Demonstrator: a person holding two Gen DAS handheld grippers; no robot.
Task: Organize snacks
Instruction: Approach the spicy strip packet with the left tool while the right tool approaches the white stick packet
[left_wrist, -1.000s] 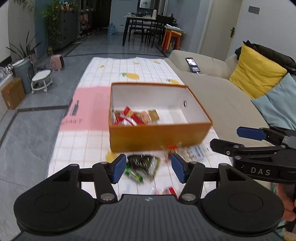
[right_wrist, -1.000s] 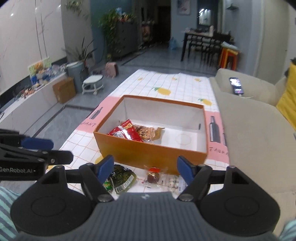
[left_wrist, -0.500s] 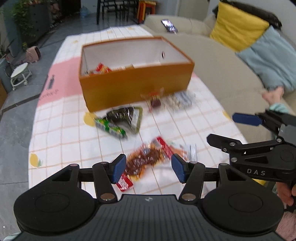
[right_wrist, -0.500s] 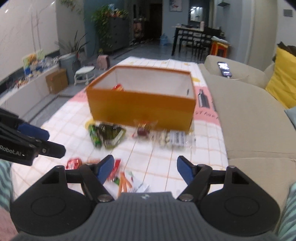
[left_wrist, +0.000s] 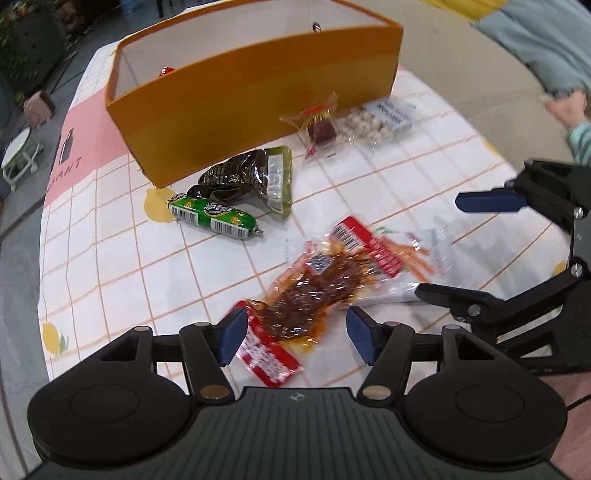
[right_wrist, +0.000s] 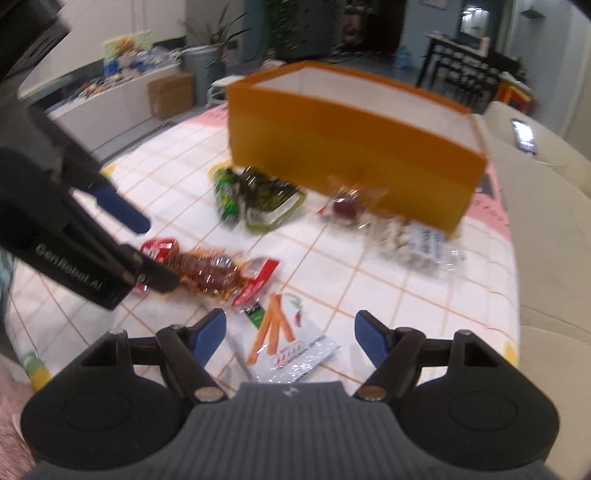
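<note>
Both tongs gape: left tongs (left_wrist: 295, 334) straddle the red snack packet (left_wrist: 314, 291); right tongs (right_wrist: 290, 334) over the white packet (right_wrist: 291, 350).

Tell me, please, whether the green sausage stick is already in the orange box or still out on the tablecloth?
Out. The green sausage stick lies on the tablecloth before the orange box.

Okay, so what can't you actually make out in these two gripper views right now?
- Orange box contents: the near wall hides nearly all in both views; only a red scrap shows in the left wrist view.
- Print on the white carrot-picture packet: motion blur in the right wrist view.
- Near end of the red meat snack packet: partly behind the left gripper fingers.
- Right gripper: open, touching nothing visible.
</note>
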